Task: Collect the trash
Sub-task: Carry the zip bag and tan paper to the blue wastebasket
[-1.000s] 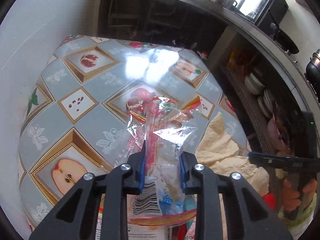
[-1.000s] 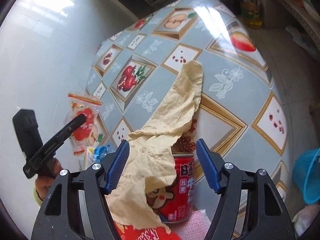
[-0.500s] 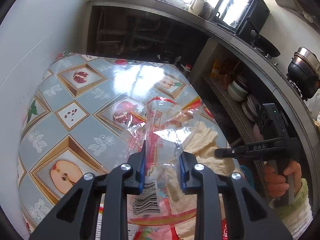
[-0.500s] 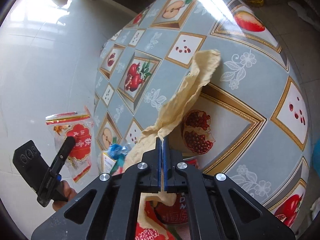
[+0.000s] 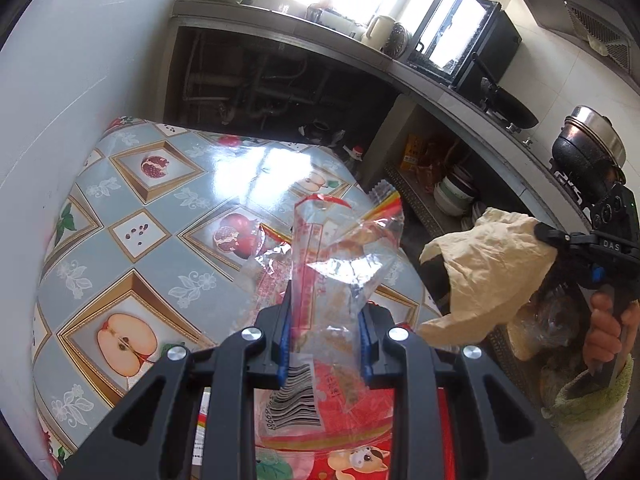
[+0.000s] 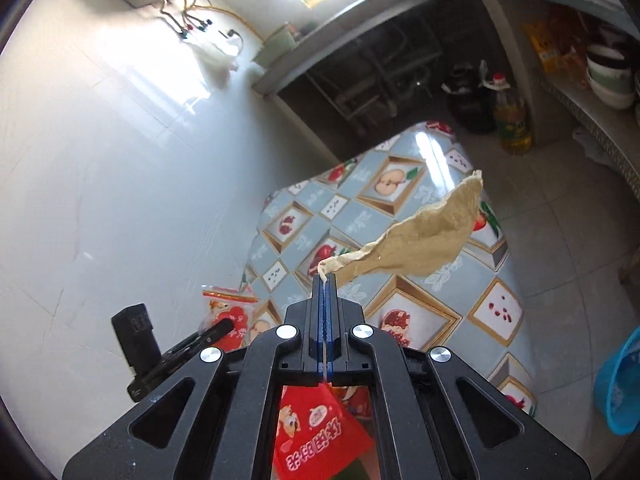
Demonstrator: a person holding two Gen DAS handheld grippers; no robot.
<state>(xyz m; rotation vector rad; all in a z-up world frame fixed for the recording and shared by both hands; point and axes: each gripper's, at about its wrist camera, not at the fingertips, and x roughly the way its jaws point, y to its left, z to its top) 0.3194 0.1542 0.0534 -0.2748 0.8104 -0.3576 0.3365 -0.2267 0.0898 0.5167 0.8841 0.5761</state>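
Your left gripper clamps the clear wrapper above the table, and your right gripper pinches the beige paper tight, lifted above that table.

Your left claw holds clear crinkly plastic wrapper; right claw holds matt creased paper; table cover glossy.
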